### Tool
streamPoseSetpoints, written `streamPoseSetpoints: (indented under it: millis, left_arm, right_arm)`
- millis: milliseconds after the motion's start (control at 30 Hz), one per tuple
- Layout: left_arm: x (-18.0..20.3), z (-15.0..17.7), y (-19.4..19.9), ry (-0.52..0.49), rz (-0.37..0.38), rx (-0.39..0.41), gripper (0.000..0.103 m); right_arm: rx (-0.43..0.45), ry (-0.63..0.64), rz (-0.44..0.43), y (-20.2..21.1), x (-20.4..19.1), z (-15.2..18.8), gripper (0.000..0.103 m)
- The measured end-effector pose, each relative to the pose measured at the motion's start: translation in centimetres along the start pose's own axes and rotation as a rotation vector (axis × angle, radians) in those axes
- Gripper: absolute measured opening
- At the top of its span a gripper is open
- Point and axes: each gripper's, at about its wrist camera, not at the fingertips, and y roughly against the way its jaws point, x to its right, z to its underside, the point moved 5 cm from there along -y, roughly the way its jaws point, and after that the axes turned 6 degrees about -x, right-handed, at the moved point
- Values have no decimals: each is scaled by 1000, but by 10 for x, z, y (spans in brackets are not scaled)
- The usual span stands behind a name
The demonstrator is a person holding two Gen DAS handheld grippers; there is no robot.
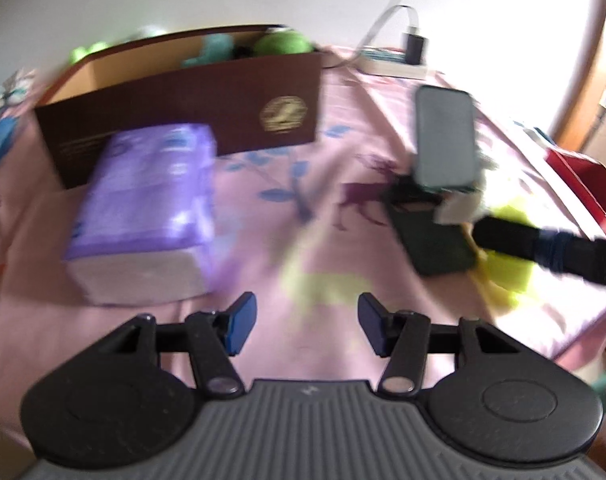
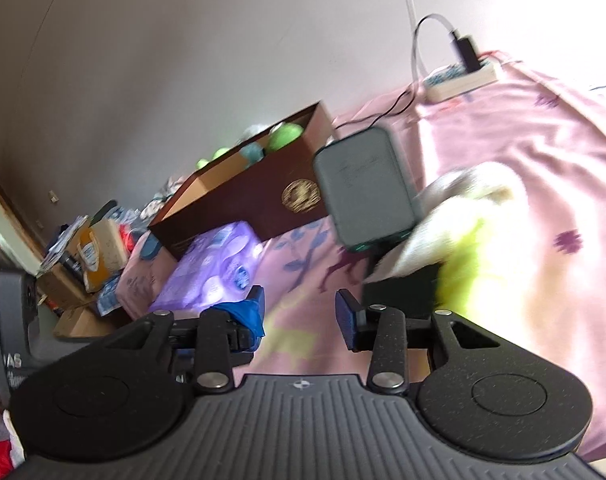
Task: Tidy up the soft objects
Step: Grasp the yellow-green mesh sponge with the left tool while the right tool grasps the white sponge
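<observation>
A brown box (image 1: 191, 96) stands on the pink bedspread (image 1: 323, 208) near the wall, open at the top, with a gold emblem on its long side. Inside it, at the end nearest the power strip (image 2: 461, 80), sit soft toys: a green ball (image 1: 281, 42), a teal plush (image 1: 215, 50), and another bit of green (image 1: 93, 50) showing over the far rim. Leaning right up against the box's front side lies a purple tissue pack (image 1: 151, 208), white paper showing at its near end.

To the side of the box away from the pack, a phone (image 1: 445, 136) stands upright on a dark stand (image 1: 431, 236). Just beyond that stand is a yellow-green and white soft thing (image 2: 479, 240), badly blurred; I can't tell its shape or whether it rests on the bedspread.

The left gripper (image 1: 307, 326) hovers over the bedspread in front of the box, just past the near corner of the pack, its blue pads wide apart with nothing between them and touching nothing. The right gripper (image 2: 301, 316) is also spread open and empty, aimed between the pack and the stand. In the left view its black body (image 1: 543, 244) reaches in beside the stand, over the yellow-green thing.
</observation>
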Motion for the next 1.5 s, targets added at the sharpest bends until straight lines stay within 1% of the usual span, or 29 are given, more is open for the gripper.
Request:
streamPoseSetpoints:
  millis: [100, 200, 400, 500, 600, 667, 833, 1033, 1233, 1367, 1500]
  left_arm:
    - [21, -1, 1, -74, 56, 14, 57]
    - [46, -2, 3, -164, 122, 29, 58]
    - [88, -7, 3, -313, 236, 56, 58]
    - [107, -10, 0, -360, 299, 58, 58]
    - [121, -13, -8, -383, 361, 50, 58]
    - [130, -13, -11, -403, 386, 43, 58]
    - [145, -25, -28, -425, 364, 47, 58]
    - [154, -31, -47, -456, 339, 39, 58]
    - [163, -29, -59, -500, 308, 28, 58]
    - [169, -24, -64, -544, 288, 28, 58]
    - [171, -17, -68, -548, 280, 21, 58]
  right_arm:
    - [37, -35, 32, 10, 15, -7, 23]
    - [63, -102, 59, 17, 34, -14, 23]
    - [86, -202, 105, 19, 65, -21, 24]
    - [75, -240, 105, 17, 78, -23, 26]
    - [69, -275, 112, 12, 89, -26, 28]
    - [70, -307, 113, 9, 98, -29, 29]
    - [62, -337, 97, 0, 110, -35, 31]
    - [20, -345, 75, -15, 126, -43, 34]
    - [-32, -343, 55, -27, 140, -50, 36]
    - [-67, -323, 34, -38, 142, -56, 38]
    - [-109, -302, 9, -52, 139, -59, 42]
